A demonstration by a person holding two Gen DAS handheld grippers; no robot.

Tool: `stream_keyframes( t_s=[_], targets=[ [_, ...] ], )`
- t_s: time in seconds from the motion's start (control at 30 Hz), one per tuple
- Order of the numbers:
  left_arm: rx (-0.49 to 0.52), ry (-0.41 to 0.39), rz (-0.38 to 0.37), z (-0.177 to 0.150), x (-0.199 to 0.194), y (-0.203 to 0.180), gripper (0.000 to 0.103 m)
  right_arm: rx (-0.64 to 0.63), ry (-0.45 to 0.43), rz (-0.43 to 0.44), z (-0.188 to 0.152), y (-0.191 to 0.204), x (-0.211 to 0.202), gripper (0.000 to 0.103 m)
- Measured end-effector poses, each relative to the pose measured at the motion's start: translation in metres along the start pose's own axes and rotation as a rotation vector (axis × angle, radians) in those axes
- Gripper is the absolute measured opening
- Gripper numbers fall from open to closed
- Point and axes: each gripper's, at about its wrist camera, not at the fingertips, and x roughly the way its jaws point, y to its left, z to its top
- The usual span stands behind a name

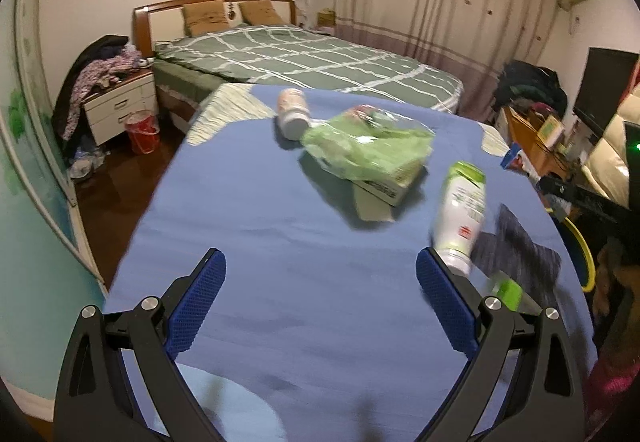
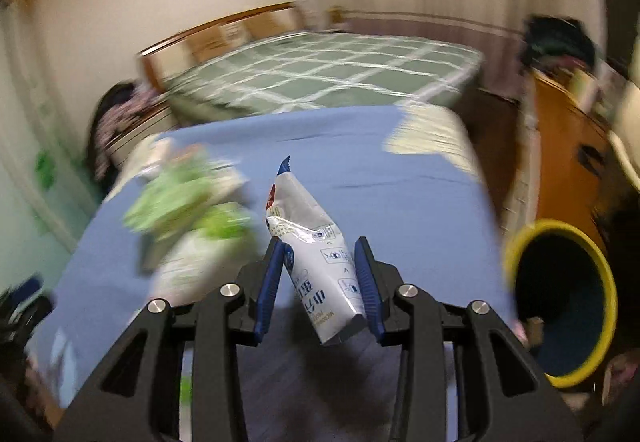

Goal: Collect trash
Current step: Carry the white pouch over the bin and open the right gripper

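My right gripper (image 2: 319, 242) is shut on a crumpled white carton (image 2: 312, 242) with blue print, held above the blue-covered table (image 2: 400, 170). My left gripper (image 1: 320, 256) is open and wide over the blue cloth (image 1: 248, 202), with nothing between its fingers. A white and green bottle (image 1: 460, 218) lies just beyond its right fingertip. Farther off lie a green plastic bag over a flat box (image 1: 368, 150) and a small pale bottle (image 1: 292, 114) on its side. The bag (image 2: 188, 198) appears blurred at the left in the right wrist view.
A yellow-rimmed dark bin (image 2: 560, 302) stands off the table's right edge. A grey cloth (image 1: 516, 250) lies on the table at the right. Beyond are a green-checked bed (image 1: 304, 58), a nightstand (image 1: 120, 106), a red bucket (image 1: 142, 130) and a cluttered orange desk (image 1: 532, 138).
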Motion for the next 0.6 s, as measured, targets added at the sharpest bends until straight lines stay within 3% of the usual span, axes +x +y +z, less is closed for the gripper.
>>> stream_keyframes(
  t_s=[0.2,0.3,0.47,0.6],
  targets=[
    [0.072,0.035,-0.080,-0.011,0.005,-0.040,0.095,0.197,-0.021,-0.252,-0.002,-0.104,-0.002,0.037],
    [0.121,0.059,-0.129,-0.020,0.007,-0.065,0.095,0.287,0.003,-0.330,-0.012,-0.154,-0.001,0.038],
    [0.212,0.095,-0.197,-0.037,0.008,-0.104,0.095,0.379,0.046,-0.389,-0.031,-0.202,0.006,0.038],
    [0.261,0.122,-0.199,-0.046,0.016,-0.122,0.095,0.402,0.073,-0.410,-0.043,-0.220,0.011,0.040]
  ],
)
